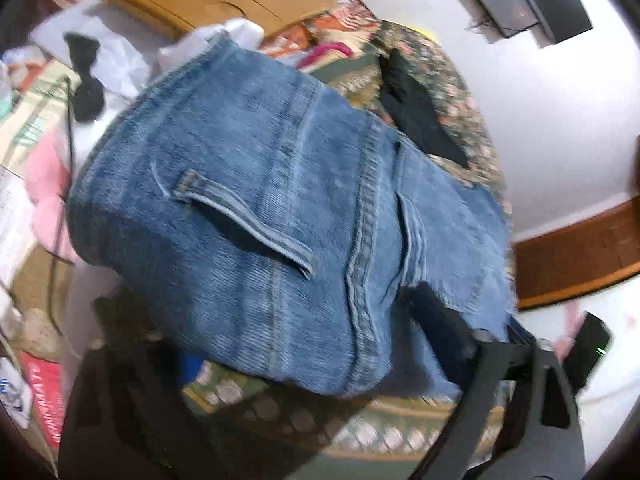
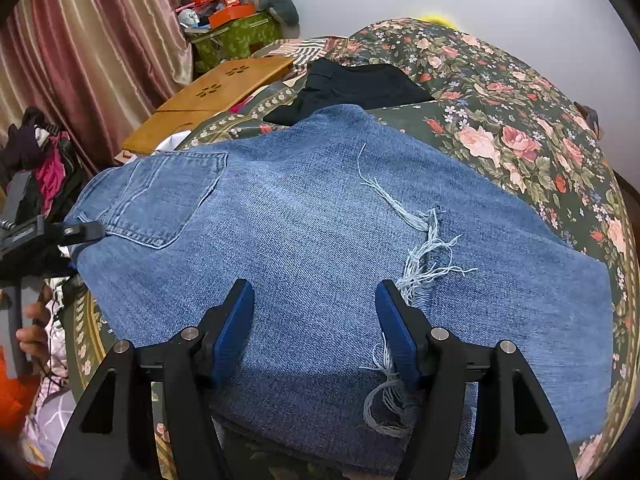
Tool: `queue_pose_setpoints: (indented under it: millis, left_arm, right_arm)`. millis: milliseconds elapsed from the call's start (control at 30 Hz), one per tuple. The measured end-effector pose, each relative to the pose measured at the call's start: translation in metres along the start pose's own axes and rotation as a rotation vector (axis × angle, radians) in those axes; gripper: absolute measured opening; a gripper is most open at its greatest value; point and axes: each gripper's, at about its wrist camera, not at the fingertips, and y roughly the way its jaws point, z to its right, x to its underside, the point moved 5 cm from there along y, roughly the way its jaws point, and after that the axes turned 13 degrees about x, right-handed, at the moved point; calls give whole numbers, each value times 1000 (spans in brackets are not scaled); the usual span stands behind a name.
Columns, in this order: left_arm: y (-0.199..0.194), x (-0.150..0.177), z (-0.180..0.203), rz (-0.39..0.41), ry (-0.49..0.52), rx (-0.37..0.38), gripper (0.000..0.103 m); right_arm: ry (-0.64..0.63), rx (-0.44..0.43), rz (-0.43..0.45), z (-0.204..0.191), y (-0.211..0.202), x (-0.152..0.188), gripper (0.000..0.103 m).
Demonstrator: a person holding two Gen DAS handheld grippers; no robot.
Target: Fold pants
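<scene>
Right gripper [image 2: 316,320], jaws open, hovers over folded jeans [image 2: 320,240] on floral bed [image 2: 520,128]. Left gripper [image 2: 86,230] at jeans' waist edge; can't tell jaw state.

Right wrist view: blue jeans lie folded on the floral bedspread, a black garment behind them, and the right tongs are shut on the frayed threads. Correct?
Not quite. The right tongs stand open above the jeans, gripping nothing; the frayed threads lie beside one finger. The black garment and floral bedspread are as stated, per the right wrist view.
</scene>
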Motion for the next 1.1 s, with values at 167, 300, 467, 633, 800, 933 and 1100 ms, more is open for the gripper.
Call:
queue_pose_setpoints:
  millis: [167,300,467,633,800,933,1100]
  left_arm:
    - [-1,-9,10,33,88,-144,50]
    - [-12,-16,42,47,224,-186,32]
    - [-26,-29,85,91,354,-220,28]
    - [-42,-43,151,167,498,-195,26]
    - [-46,-45,223,225,642,-149,25]
    - [-30,-35,283,223,743,-95,24]
    - [-14,-14,340,219,808,-5,22]
  right_arm:
    - [1,1,3,-1,0,0,60]
    - [11,1,5,0,-1,0,60]
    - [72,-9,48,13,-17,-1,60]
    - [131,43,125,45,-47,-1,60]
    - [216,125,147,96,-66,17,60]
    - [301,205,127,143,-70,42,60]
    - [385,314,79,199,-60,77,60]
